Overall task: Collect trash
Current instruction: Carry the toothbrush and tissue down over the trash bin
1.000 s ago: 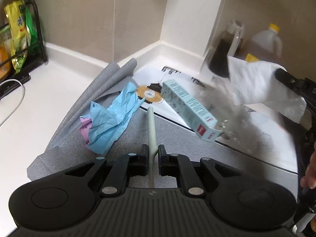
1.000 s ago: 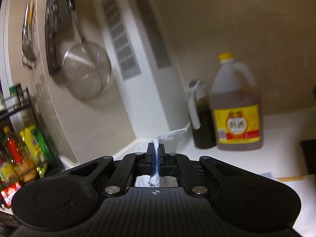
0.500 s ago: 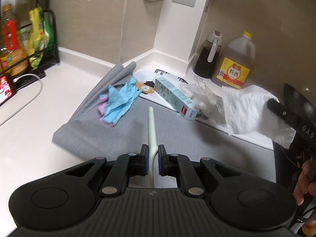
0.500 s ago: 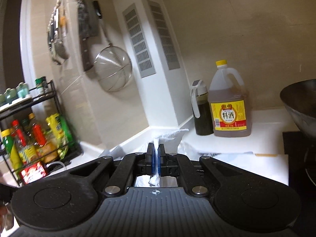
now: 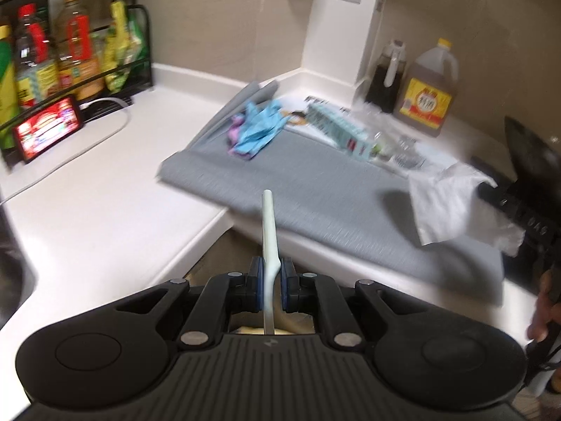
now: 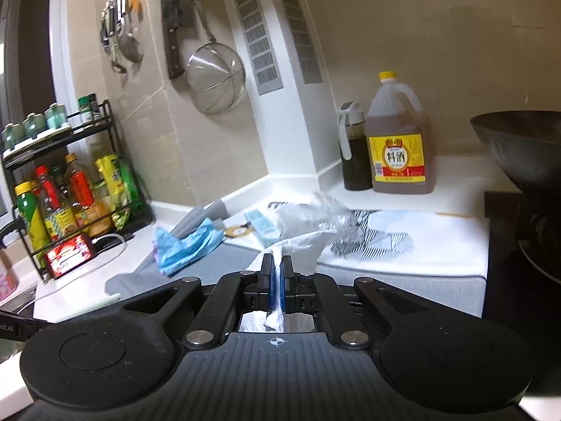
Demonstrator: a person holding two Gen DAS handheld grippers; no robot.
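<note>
White counter [image 5: 98, 210] carries a grey mat [image 5: 315, 189]. Left gripper [image 5: 270, 280] clenched on a pale straw [image 5: 268, 217] (tip pointing ahead, over the mat edge). Right gripper [image 6: 277, 273] clenched on a white tissue [image 6: 301, 245]; blue paper [image 6: 186, 242] and carton [image 6: 261, 226] lie ahead on the mat.

A black wire rack [image 6: 87, 161] with sauce bottles is seen at the left on the white counter [image 5: 91, 189]. A lit phone [image 5: 49, 128] is leaned in front of it. A strainer [image 6: 214, 77] is hung on the wall. A yellow-labelled jug [image 6: 399, 140] and a dark bottle [image 6: 354, 151] are placed together in the corner.
</note>
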